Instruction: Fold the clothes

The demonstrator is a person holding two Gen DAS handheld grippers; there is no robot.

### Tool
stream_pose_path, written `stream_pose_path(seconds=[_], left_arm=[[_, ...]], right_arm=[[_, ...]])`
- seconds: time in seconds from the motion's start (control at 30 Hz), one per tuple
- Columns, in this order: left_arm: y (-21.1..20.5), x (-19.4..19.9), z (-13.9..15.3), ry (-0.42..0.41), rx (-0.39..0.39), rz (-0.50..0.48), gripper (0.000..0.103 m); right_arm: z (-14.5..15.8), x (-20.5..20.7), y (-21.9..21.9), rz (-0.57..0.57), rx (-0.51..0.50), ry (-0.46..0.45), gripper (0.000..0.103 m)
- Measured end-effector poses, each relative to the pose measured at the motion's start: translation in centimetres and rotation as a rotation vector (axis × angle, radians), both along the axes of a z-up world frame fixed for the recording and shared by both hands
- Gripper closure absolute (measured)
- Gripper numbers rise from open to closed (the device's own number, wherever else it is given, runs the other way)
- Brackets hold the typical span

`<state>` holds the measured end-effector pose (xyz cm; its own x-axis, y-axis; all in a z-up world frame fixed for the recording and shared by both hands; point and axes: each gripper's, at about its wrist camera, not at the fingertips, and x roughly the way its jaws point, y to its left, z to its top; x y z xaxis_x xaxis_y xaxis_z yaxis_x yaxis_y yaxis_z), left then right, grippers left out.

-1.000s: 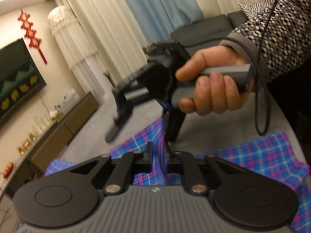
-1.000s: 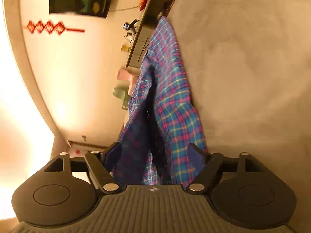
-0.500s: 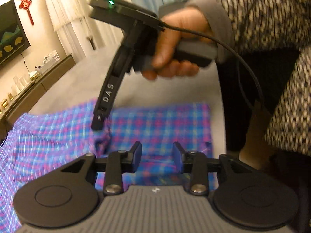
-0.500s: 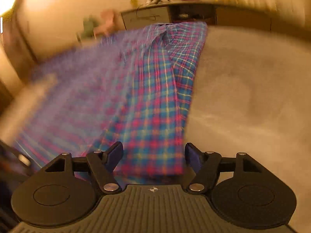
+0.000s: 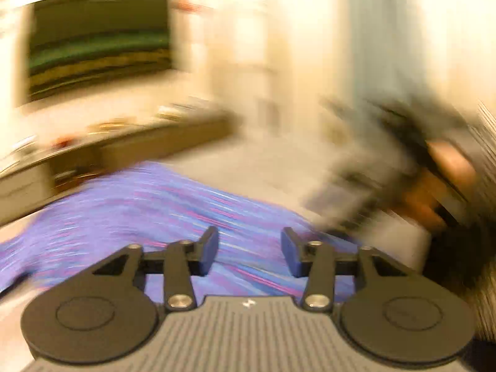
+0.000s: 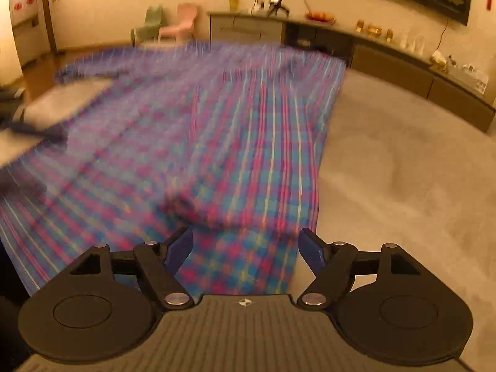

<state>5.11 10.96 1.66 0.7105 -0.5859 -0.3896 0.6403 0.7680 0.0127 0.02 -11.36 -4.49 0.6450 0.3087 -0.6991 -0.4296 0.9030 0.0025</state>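
One plaid shirt (image 6: 217, 142) spread flat on grey table (image 6: 403, 186), reaching its far edge. Two grippers, left (image 5: 249, 252) and right (image 6: 245, 249), jaws apart, empty. Sideboard (image 6: 387, 55) behind.

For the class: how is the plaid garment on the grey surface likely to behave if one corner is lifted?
The plaid garment would probably droop and trail, since it already lies thin and rumpled. It looks light for its spread, so it should lift easily. On the smooth grey surface it may slide rather than stay put, though blur hides detail.
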Motion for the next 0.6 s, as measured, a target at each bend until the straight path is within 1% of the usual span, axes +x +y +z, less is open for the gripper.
stream_pose_path(seconds=[0.03,0.13,0.17,0.2,0.23,0.3,0.33,0.43,0.53,0.6], left_arm=[[2.8,1.5,1.2,0.004,-0.071,0.114,0.051],[12.7,5.8,3.1,0.054,-0.321,0.464,0.049],[16.4,6.7,3.1,0.085,-0.417,0.579,0.048],[19.8,7.5,3.0,0.113,-0.502,0.685,0.048],[21.9,8.2,2.4,0.120,-0.496,0.727,0.048],[25.9,9.6,1.2,0.135,-0.485,0.811,0.045],[27.9,10.3,0.6,0.143,-0.479,0.853,0.045],[34.0,12.4,-1.2,0.166,-0.460,0.979,0.039],[39.8,14.5,-2.9,0.188,-0.434,1.096,0.039],[39.8,16.2,-3.6,0.196,-0.339,1.050,0.039]], right_arm=[[1.3,0.0,0.3,0.014,0.012,-0.022,0.025],[5.2,0.6,3.1,0.077,0.037,-0.109,0.018],[6.3,0.8,4.2,0.102,0.045,-0.131,0.017],[7.1,1.3,5.8,0.132,0.060,-0.134,0.016],[7.8,1.8,7.4,0.163,0.074,-0.138,0.015],[9.2,3.0,10.6,0.222,0.105,-0.140,0.015],[9.4,3.9,12.7,0.250,0.130,-0.120,0.014],[10.1,6.0,17.9,0.322,0.218,-0.035,0.014],[9.8,9.0,22.7,0.346,0.313,0.080,0.012],[9.1,11.8,25.9,0.325,0.399,0.191,0.012]])
